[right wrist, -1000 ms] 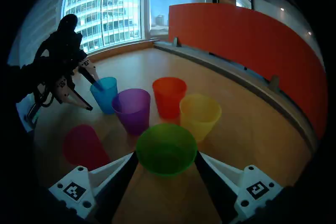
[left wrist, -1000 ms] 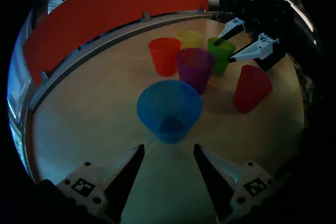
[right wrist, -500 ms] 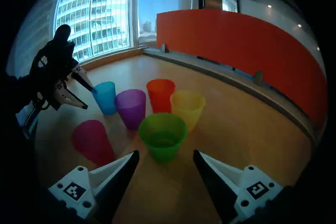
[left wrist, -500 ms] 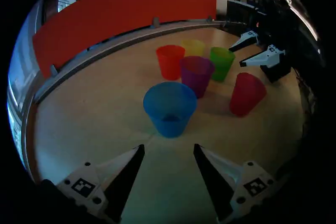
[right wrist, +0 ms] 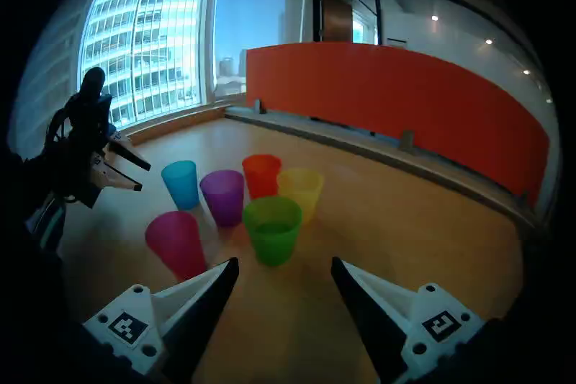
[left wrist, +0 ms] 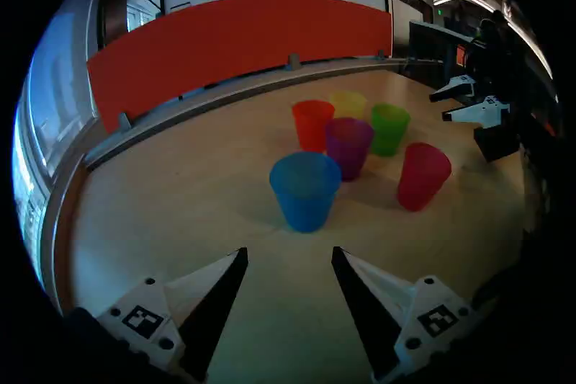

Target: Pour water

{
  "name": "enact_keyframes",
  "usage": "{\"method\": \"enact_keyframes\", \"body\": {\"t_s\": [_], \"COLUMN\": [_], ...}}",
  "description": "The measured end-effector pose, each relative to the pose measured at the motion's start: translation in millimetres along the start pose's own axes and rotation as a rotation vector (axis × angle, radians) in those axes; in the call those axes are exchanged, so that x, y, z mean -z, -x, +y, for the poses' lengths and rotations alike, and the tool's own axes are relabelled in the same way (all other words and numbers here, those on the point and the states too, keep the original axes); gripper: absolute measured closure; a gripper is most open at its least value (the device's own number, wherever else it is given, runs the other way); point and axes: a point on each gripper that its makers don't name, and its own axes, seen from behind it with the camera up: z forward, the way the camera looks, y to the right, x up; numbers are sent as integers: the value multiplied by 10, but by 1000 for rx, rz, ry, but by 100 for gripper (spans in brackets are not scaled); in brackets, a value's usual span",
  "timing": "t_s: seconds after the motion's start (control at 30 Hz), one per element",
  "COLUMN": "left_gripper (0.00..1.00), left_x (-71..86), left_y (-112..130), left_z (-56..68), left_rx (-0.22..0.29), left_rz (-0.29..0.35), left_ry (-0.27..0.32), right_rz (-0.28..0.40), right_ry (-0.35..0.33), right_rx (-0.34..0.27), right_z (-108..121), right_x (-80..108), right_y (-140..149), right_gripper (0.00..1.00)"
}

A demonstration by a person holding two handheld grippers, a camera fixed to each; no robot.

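The green cup (right wrist: 272, 229) stands upright on the wooden table (right wrist: 403, 240), just beside the purple cup (right wrist: 222, 197) on the side facing the right gripper (right wrist: 285, 261). The blue cup (left wrist: 305, 189) stands just beside the purple cup on the side facing the left gripper (left wrist: 288, 250). A darker band low inside the green cup may be water, but I cannot tell for sure. Judging by this, the pour is either over or not yet begun: no cup is lifted or tilted, and nothing is in hand. Both grippers are spread wide with nothing between their fingers. Each is well apart from the purple cup and has bare table ahead of its tips. The right gripper points toward the green cup and the left toward the blue. If pouring is left, a cup has yet to be gripped.
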Motion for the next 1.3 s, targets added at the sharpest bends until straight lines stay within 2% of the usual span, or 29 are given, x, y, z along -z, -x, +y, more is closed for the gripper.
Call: {"method": "enact_keyframes", "body": {"t_s": [0.17, 0.27, 0.57, 0.97, 1.3], "left_gripper": [14, 14, 14, 14, 14], "left_x": [106, 177, 339, 585, 809], "left_y": [-88, -171, -361, -573, -682], "left_z": [-74, -64, -138, -362, -440], "left_rx": [10, 15, 38, 133, 216], "left_rz": [52, 93, 207, 383, 514], "left_ry": [-62, -80, -184, -318, -395], "right_rz": [62, 91, 184, 292, 388], "right_ry": [71, 104, 221, 380, 532], "right_rx": [-28, -40, -35, -45, -95], "right_z": [62, 83, 193, 346, 500], "right_x": [144, 227, 437, 690, 915], "right_y": [-126, -178, -352, -531, -605], "right_gripper": [0, 0, 1, 1, 1]}}
